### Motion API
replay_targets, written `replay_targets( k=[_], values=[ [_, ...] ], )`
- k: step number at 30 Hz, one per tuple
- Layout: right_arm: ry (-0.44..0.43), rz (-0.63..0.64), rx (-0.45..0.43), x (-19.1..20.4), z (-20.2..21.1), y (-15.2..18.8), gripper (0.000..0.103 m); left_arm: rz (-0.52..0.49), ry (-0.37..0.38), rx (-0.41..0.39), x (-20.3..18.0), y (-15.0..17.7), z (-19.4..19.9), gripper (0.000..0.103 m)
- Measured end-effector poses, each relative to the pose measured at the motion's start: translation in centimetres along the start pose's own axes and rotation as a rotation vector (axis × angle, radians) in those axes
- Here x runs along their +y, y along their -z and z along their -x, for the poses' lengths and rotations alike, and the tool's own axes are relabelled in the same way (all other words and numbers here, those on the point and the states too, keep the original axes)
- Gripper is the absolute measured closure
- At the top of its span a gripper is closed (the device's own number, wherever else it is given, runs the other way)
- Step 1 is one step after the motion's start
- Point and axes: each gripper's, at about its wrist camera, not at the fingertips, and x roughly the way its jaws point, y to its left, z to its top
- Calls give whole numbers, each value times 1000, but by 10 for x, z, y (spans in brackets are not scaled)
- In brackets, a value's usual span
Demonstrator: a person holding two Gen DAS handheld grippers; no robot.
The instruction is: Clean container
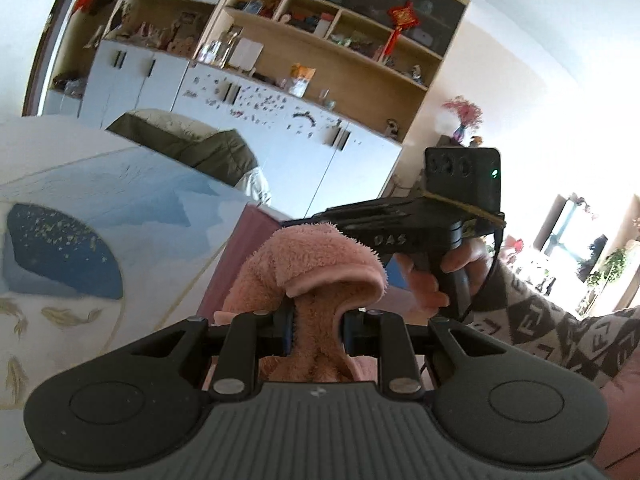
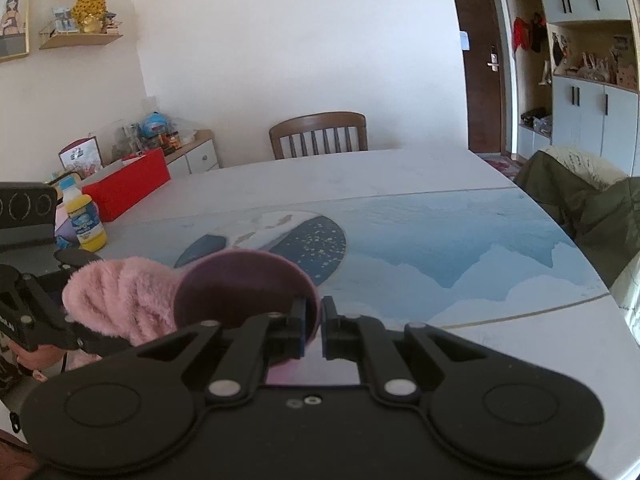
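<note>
My left gripper point(image 1: 318, 330) is shut on a fluffy pink cloth point(image 1: 316, 264), which bulges forward between its fingers. Beyond the cloth stands the purple container point(image 1: 240, 264), its side facing this camera. In the right wrist view my right gripper point(image 2: 313, 326) is shut on the rim of the round purple container point(image 2: 240, 284), one finger inside and one outside. The pink cloth point(image 2: 120, 300) presses against the container's left side there, held by the other gripper's body point(image 2: 36, 320). A hand point(image 1: 432, 284) grips the right tool's handle.
The table point(image 2: 440, 240) has a blue and white printed top. A yellow bottle point(image 2: 86, 220) and a red box point(image 2: 128, 188) stand at its left. A wooden chair point(image 2: 320, 134) is behind it, an olive jacket point(image 2: 580, 208) on a seat at right. Shelves and cabinets point(image 1: 280, 80) line the wall.
</note>
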Motion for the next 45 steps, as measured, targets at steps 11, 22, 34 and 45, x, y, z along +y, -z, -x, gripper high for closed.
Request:
replay_targets(
  k=[11, 22, 34, 45],
  values=[
    [1, 0, 1, 2, 0, 0, 96, 10, -109, 76, 13, 11, -5, 81],
    [20, 24, 8, 9, -2, -5, 97, -1, -243, 169, 20, 17, -14, 81],
    [53, 36, 39, 17, -16, -14, 97, -110, -122, 63, -11, 13, 5, 81],
    [52, 95, 40, 27, -14, -17, 97, -16, -251, 144, 23, 14, -15, 81]
  ],
)
